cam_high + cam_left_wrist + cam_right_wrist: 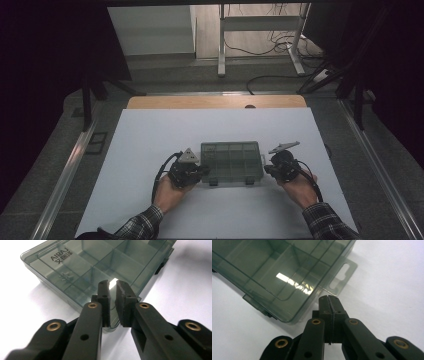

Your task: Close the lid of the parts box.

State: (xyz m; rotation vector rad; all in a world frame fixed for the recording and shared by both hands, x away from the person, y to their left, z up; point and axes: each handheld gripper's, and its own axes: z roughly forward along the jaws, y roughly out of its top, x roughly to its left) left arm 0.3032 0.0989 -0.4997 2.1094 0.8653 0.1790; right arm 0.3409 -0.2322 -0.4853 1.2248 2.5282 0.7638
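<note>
We note a white sheet point(150, 150) covering most of the desk point(215, 102), whose bare wooden strip shows along the far edge; the sheet lies open on all sides of the work, with wide free room to the left, the right and toward the far edge. A smoky, see-through compartment box point(232, 161) lies flat near the middle of the sheet, lid closed, its two dark latches on the near side toward the person. The left gripper point(200, 171) sits at the box's near-left corner, held in the left hand point(167, 192); the right gripper point(267, 169) sits just off the box's right end, held in the right hand point(299, 189). In the left gripper view the jaws stand a narrow gap apart, straddling the rim of the box at its corner; we cannot tell whether the pads press on the plastic. In the right gripper view the jaws are pressed together with nothing between them, their tips just beside the hang tab point(342, 277) that sticks out from the box's end, close to its edge; contact cannot be judged. Printed lettering point(61, 255) marks the lid near one corner.
</note>
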